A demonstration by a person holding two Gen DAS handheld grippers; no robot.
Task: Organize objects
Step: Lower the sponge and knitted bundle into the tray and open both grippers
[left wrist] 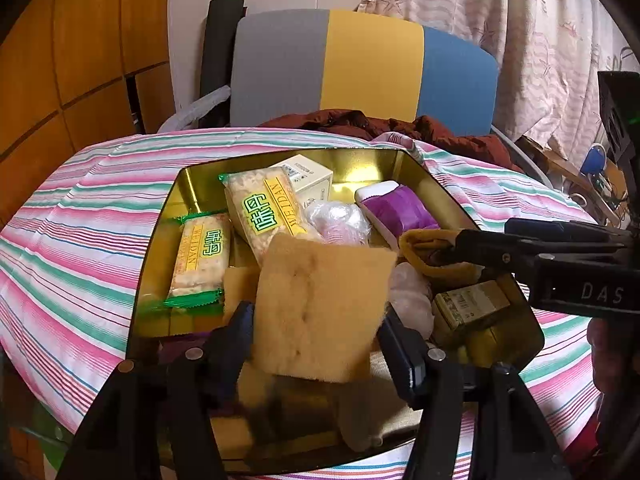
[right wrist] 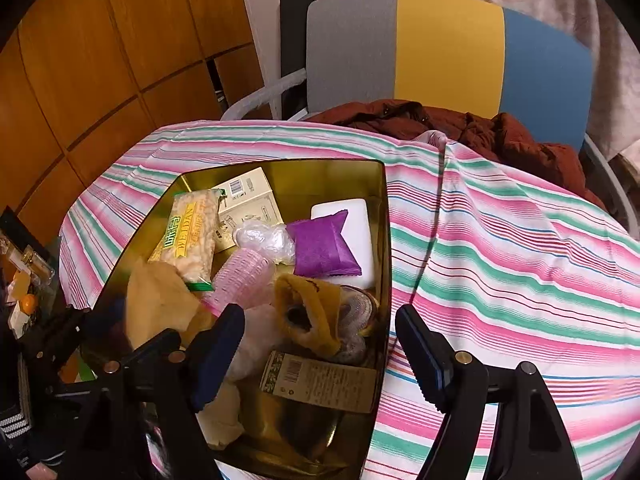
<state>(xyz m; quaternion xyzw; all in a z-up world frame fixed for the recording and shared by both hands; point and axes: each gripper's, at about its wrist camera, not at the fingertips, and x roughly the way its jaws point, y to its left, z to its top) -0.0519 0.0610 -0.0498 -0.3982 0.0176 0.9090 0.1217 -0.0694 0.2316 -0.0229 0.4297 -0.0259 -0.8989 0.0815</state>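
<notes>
A shiny gold metal tin (left wrist: 160, 240) sits on a surface covered with a pink, green and white striped cloth (left wrist: 72, 248). The tin is full of small things.

The left gripper (left wrist: 316, 340) has its jaws on both sides of a flat tan square sponge (left wrist: 320, 304). It looks like they are pinching the sponge, one jaw on its left edge and one on its right edge. The sponge stands tilted above the near part of the tin, over the other things, with its flat face toward the camera. So the sponge is already between these jaws, and the next move is probably just to let it down inside the tin.

The right gripper (right wrist: 320, 344) has its jaws spread wide and holds nothing. It is over the near right corner of the tin. Right in front of it, between the jaws, lies a soft yellow furry thing with a dark hole (right wrist: 308, 316). Just below that is a flat brown packet with a printed label (right wrist: 320, 382). The right gripper is the nearer one to both.

Further back in the tin are two clear packs of rice crackers with yellow labels (left wrist: 260, 208), a cream cardboard box (left wrist: 308, 178), a purple folded packet (right wrist: 324, 246) on a white flat box (right wrist: 358, 216), and a pink ribbed roller (right wrist: 244, 276).
</notes>
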